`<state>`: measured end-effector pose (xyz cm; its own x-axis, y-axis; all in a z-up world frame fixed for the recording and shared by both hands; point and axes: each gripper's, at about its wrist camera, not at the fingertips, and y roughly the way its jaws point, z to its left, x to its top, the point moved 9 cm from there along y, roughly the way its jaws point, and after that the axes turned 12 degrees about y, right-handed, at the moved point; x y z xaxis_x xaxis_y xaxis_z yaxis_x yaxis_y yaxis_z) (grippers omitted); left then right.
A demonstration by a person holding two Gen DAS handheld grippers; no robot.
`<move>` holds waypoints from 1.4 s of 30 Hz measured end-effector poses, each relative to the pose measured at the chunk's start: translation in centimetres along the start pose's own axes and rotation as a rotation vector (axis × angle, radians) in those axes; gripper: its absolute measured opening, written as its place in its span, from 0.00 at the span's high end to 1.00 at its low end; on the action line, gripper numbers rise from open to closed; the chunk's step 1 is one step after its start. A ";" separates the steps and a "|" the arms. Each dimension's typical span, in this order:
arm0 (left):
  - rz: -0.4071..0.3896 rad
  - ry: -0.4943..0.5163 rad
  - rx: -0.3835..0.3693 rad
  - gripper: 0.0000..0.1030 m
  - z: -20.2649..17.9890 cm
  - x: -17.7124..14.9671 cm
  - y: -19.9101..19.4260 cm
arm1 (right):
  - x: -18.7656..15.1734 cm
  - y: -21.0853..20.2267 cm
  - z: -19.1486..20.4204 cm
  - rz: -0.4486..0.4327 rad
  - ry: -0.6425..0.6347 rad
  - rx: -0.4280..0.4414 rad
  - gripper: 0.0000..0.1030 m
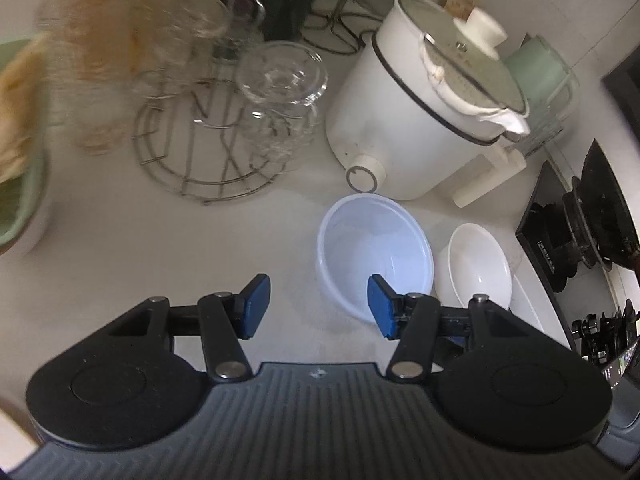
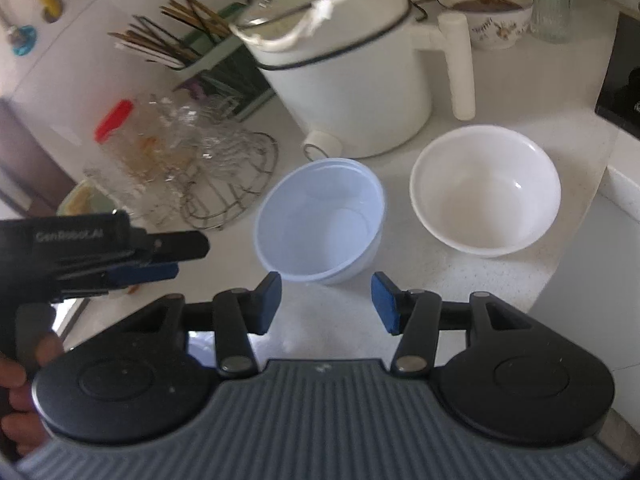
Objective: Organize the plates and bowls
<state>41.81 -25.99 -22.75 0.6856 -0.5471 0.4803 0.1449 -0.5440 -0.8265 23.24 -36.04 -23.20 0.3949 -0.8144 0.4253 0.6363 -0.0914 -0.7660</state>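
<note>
A pale blue bowl (image 1: 376,248) stands upright on the white counter, with a white bowl (image 1: 478,268) just to its right. My left gripper (image 1: 318,306) hovers open over the counter at the blue bowl's near left; its right pad overlaps the bowl's near rim and nothing is between the pads. In the right wrist view the blue bowl (image 2: 320,220) lies straight ahead and the white bowl (image 2: 484,196) to its right. My right gripper (image 2: 326,304) is open and empty just short of the blue bowl. The left gripper (image 2: 184,258) shows at the left, held by a hand (image 2: 16,392).
A white electric pot (image 1: 424,112) stands right behind the bowls. A wire rack with upturned glasses (image 1: 212,148) is to the left, a green dish (image 1: 16,200) at far left, a gas stove (image 1: 588,232) at right. The counter's edge (image 2: 580,220) drops off beyond the white bowl.
</note>
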 end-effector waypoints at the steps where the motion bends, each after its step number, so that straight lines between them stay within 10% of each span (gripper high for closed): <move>1: 0.011 0.000 -0.008 0.42 0.0 0.4 0.8 | 0.2 0.5 -0.1 0.007 0.001 -0.001 0.49; 10: 0.075 0.008 -0.013 0.44 0.5 2.4 5.9 | 1.7 3.4 -1.6 0.039 0.007 -0.033 0.52; 23: 0.132 0.044 -0.047 0.77 -0.1 3.1 8.5 | 2.8 5.0 -2.0 0.044 0.000 -0.051 0.81; 42: 0.035 -0.072 -0.115 0.77 -0.6 2.6 0.5 | 2.4 -0.5 1.0 0.010 -0.034 0.014 0.82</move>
<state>43.24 -28.00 -21.74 0.7388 -0.5225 0.4256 0.0398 -0.5967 -0.8015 24.56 -37.33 -21.36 0.4235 -0.7953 0.4338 0.6413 -0.0751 -0.7636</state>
